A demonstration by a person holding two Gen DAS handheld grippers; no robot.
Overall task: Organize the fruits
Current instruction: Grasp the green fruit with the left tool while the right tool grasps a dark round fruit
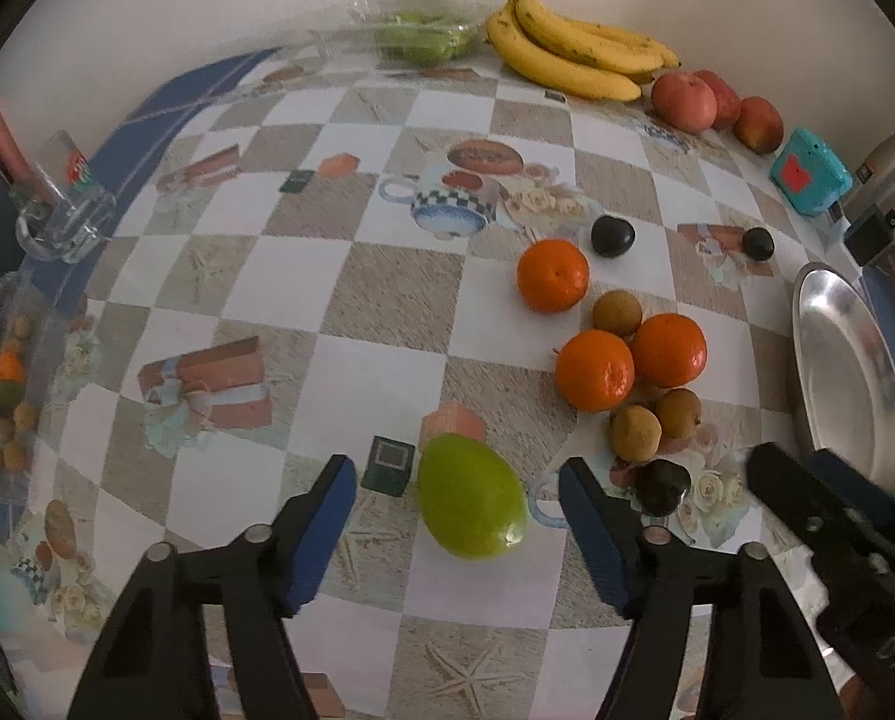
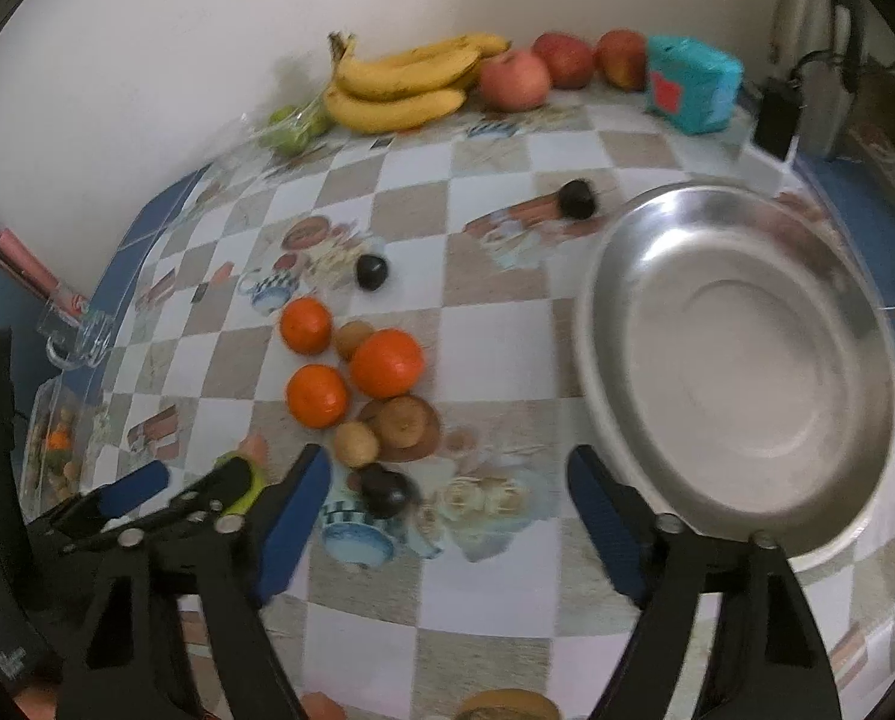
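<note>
Two wrist views over a checked tablecloth [image 1: 387, 312] — sorting barely begun, to judge by what lies loose. The steel dish [image 2: 627, 276], filling the right half of the right wrist view, holds nothing. Along the wall at the top of both frames, the bananas [image 1: 573, 54] and red apples [image 1: 684, 101] already sit in a row, with a clear tub of green fruit [image 1: 426, 36] at the bananas' left; whether that row counts as sorted I cannot tell. Still scattered at centre right of the left view: three oranges [image 1: 594, 369], several small brown fruits [image 1: 635, 433] and dark ones [image 1: 613, 235].

The left gripper [image 1: 456, 501], at the bottom of its frame, stands open around a green mango [image 1: 474, 495]; its pads are apart from the skin on both sides — nothing is gripped. The right gripper [image 2: 447, 501] is likewise open and empty, over bare cloth at the dish's lower left edge, a dark fruit [image 2: 384, 489] just inside its left finger. Nearly all the loose fruit remains to be moved.
</note>
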